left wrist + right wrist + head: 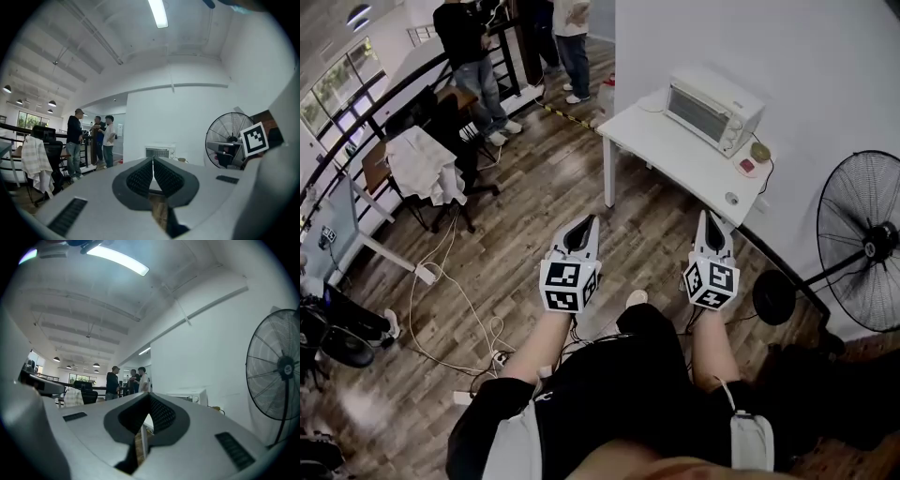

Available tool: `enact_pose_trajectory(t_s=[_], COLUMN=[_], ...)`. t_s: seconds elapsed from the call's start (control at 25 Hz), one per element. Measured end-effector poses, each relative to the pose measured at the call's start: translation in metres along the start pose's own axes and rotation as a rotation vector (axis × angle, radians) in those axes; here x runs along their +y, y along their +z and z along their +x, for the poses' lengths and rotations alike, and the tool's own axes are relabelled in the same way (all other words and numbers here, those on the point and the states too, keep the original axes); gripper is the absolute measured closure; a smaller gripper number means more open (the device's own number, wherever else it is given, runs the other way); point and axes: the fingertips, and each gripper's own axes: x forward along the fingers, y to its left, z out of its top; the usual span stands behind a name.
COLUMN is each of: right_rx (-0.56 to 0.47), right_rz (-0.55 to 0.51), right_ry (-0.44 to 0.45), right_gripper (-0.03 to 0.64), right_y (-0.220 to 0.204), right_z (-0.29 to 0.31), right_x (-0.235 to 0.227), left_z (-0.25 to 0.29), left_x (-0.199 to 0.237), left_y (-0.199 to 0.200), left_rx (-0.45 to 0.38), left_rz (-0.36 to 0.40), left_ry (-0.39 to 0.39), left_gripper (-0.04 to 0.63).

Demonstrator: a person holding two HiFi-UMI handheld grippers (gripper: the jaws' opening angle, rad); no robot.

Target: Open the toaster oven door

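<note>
The white toaster oven (712,110) stands with its door closed on a white table (661,150) against the wall, ahead of me and some way off. My left gripper (584,222) and right gripper (709,217) are held side by side over the wooden floor, short of the table, both pointing toward it. Both have their jaws shut together with nothing between them. In the left gripper view the oven (159,152) shows small just above the closed tips of the left gripper (153,160). In the right gripper view the oven (191,396) lies right of the right gripper (150,397).
A large standing fan (872,242) is at the right near the wall. Small items (747,167) sit on the table's right end. Three people (473,47) stand at the far back by a railing. A chair with a cloth (427,169) and floor cables (441,309) are at the left.
</note>
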Motion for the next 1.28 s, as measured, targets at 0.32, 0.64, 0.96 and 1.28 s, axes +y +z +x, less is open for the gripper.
enact_pose_trajectory(t_s=[0.32,0.64,0.96,1.28], right_rx=[-0.021,-0.032,-0.031,0.002], right_rz=[0.0,0.001,0.025,0.015], right_ry=[-0.041,-0.079,-0.1,-0.166], right_gripper=[0.614,0.615,0.614,0.615], right_y=[-0.005,-0.019,-0.03,-0.036], right_z=[0.042,0.132,0.269,0.365], right_x=[-0.013,-0.06,-0.13,-0.209], left_z=[0.043,0.145,0.303,0.446], left_x=[0.022,0.034,0.052,0.043], left_y=[0.006,0.015,0.029,0.05], left_rx=[-0.016,-0.022,0.003,0.009], left_rz=[0.029,0.055,0.072,0.055], left_ry=[-0.016,-0.044,-0.063,-0.132], left_gripper=[0.578,0.578,0.578,0.578])
